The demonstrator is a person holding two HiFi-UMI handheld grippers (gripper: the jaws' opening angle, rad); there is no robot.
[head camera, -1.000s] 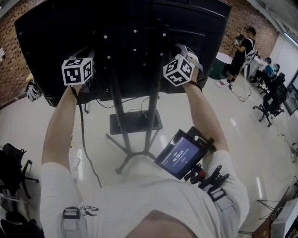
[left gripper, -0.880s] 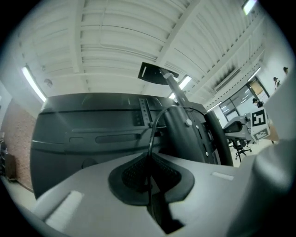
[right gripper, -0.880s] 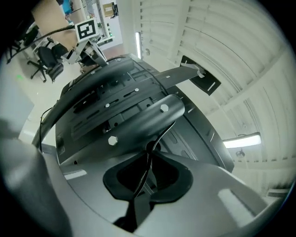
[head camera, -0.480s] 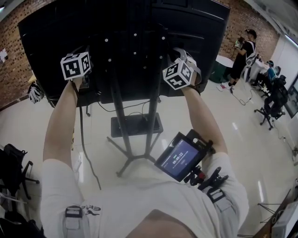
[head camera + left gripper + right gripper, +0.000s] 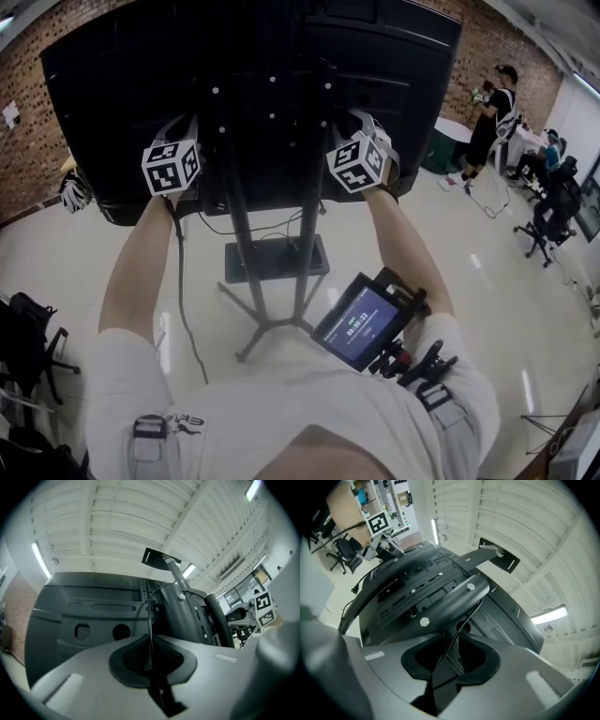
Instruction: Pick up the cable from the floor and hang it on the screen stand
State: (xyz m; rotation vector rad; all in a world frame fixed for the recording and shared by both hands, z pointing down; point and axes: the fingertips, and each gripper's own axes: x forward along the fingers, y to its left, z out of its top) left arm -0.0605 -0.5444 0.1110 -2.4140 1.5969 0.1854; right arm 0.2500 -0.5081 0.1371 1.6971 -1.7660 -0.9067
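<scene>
On the far left, a black bag (image 5: 23, 323) sits on the shiny floor (image 5: 112, 253). The left gripper (image 5: 150, 645) is held up at the back of the big black screen (image 5: 122, 103). Its jaws are pressed together on the thin black cable (image 5: 180, 281). From there the cable hangs down past the person's left arm toward the floor, and it also runs up toward the screen stand (image 5: 233, 225).

The stand's two dark poles come down between the two grippers to legs spread on the floor. A flat black box (image 5: 277, 255) lies on the floor behind the poles.

The right gripper (image 5: 451, 654) is up on the other side of the poles. Its jaws are opening. The cable runs between them, and there is a gap next to it. A grey metal bar (image 5: 450, 599) of the stand is right in front of these jaws, and the cable goes up to it.

A small screen (image 5: 361, 322) is fixed on the person's chest. Far off on the right another person (image 5: 492, 108) stands by a brick wall (image 5: 487, 42), and black office chairs (image 5: 553, 202) stand near them
</scene>
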